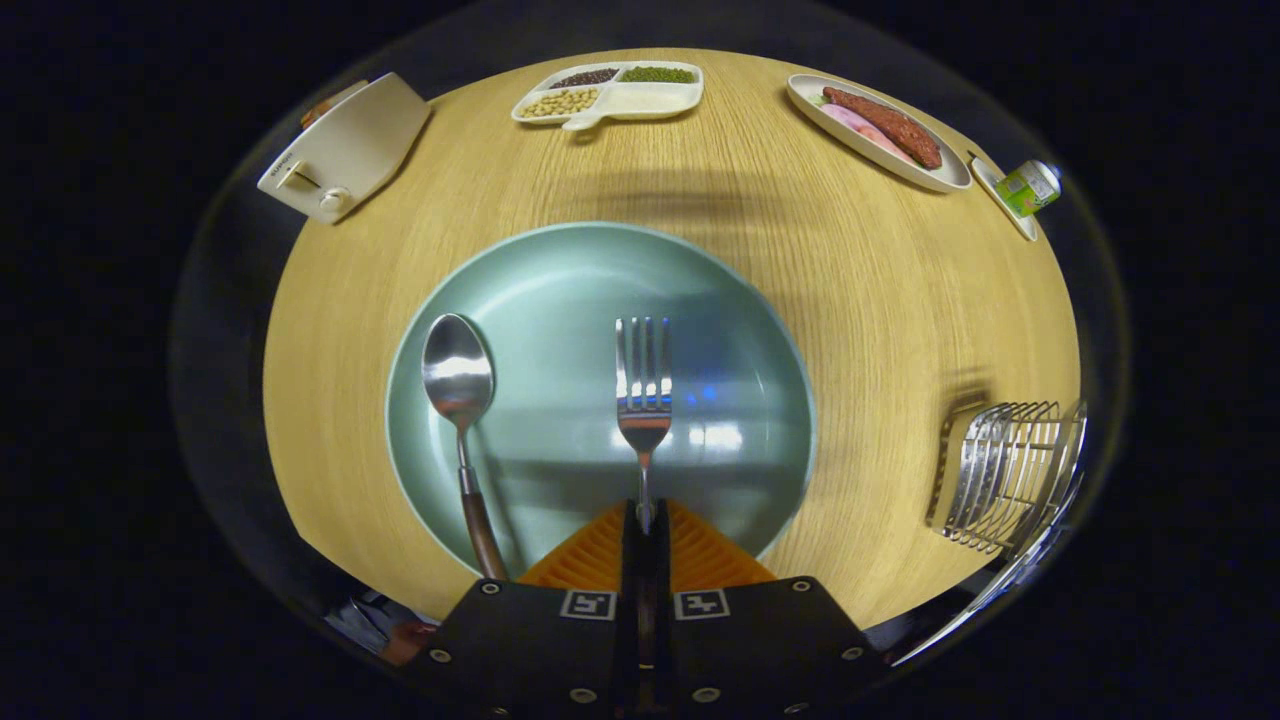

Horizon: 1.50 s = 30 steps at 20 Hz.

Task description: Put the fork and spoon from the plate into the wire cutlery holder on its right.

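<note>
gripping the fork by its handle, the gripper sits closed over the plate, spoon alongside.

My gripper is clamped on the fork; bare table separates plate from wire holder. The spoon lies well left.

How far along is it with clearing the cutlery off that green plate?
Nothing is in the wire cutlery holder yet. In hand: the gripper is shut on the fork, tines pointing ahead over the plate. Left: drop the fork in the holder, then fetch the spoon lying on the plate.
</note>
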Tool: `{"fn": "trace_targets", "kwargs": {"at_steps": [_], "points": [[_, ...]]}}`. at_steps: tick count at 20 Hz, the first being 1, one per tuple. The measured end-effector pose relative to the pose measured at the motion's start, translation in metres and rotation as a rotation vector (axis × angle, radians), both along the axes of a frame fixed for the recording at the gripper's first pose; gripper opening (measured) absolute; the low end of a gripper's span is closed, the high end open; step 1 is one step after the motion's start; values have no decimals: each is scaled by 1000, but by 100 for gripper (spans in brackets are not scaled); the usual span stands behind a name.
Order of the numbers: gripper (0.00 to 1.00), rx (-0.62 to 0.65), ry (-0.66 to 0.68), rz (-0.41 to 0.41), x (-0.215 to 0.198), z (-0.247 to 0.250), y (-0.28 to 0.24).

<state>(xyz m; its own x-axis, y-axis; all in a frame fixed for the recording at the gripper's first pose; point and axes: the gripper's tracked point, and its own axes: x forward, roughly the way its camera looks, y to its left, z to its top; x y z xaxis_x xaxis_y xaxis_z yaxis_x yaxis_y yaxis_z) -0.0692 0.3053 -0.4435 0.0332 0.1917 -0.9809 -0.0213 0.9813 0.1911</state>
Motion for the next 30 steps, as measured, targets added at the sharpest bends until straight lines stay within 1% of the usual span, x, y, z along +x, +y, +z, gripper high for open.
{"fn": "trace_targets", "kwargs": {"at_steps": [1,3,7,11,13,15,19,21,24,30], "points": [[4,2,-25,5,3,5,-2],[4,2,-71,11,7,17,-8],[3,32,-146,-25,13,57,-30],[3,24,-211,-59,14,94,-74],[3,29,-222,-96,8,110,-98],[3,2,-237,-119,3,119,-130],[3,-98,-235,-109,-12,120,-188],[3,-91,-211,-133,-19,117,-201],[3,-102,-183,-145,-24,106,-221],[4,-112,-137,-131,-35,94,-241]]}}
